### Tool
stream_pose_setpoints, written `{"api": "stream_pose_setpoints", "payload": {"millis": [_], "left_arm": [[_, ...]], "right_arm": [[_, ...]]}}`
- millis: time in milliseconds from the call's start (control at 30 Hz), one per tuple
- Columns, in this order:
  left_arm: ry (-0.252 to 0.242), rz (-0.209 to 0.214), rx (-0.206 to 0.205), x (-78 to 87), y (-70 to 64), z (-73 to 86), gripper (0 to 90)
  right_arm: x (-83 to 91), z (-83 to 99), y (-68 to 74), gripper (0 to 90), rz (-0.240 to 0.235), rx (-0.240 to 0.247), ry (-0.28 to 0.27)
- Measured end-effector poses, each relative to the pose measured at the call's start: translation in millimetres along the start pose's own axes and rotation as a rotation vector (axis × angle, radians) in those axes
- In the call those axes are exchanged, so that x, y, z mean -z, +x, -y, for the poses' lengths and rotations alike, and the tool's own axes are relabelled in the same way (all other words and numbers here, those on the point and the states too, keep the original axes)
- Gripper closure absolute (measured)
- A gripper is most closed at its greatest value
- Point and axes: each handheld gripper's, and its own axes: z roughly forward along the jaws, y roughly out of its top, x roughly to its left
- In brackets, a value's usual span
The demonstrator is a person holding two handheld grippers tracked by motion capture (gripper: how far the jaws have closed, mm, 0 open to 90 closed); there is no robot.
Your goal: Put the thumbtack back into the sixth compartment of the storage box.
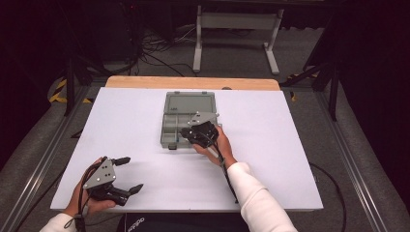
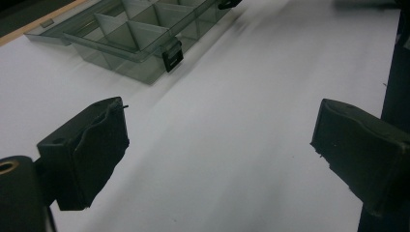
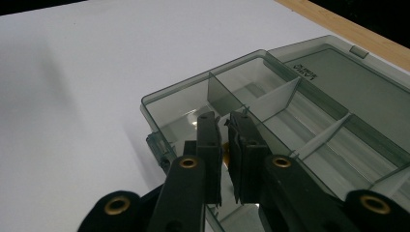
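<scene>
A clear grey compartment box (image 1: 167, 140) lies open in the middle of the white table, its lid (image 1: 188, 102) folded flat at the far side. My right gripper (image 1: 184, 132) hangs over the box's front compartments. In the right gripper view its jaws (image 3: 225, 118) stand almost together, and a small yellowish thing (image 3: 223, 153) shows as a sliver between them. The compartments under them (image 3: 183, 116) look bare. My left gripper (image 1: 133, 173) rests wide open near the table's front left corner. It holds nothing, and it points toward the box (image 2: 135, 34) and its black latch (image 2: 172, 55).
The white sheet (image 1: 270, 145) covers the table, and a wooden strip (image 1: 193, 82) shows at the far edge. A desk frame (image 1: 232, 29) and cables lie on the floor beyond. The person's white sleeve (image 1: 256, 203) comes in at the front right.
</scene>
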Motion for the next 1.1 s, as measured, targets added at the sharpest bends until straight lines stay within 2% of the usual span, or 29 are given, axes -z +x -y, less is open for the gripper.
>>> {"api": "stream_pose_setpoints", "payload": {"millis": [533, 1100], "left_arm": [[0.001, 0.001, -0.001, -0.4, -0.2, -0.1, 6.3], [0.01, 0.002, -0.002, -1.9, 0.1, 0.4, 6.4]], "right_arm": [[-8.1, 2.5, 1.1, 84.0, 0.011, -0.008, 0.029], [-10.5, 8.6, 4.6, 83.7, -0.001, 0.002, 0.044]]}}
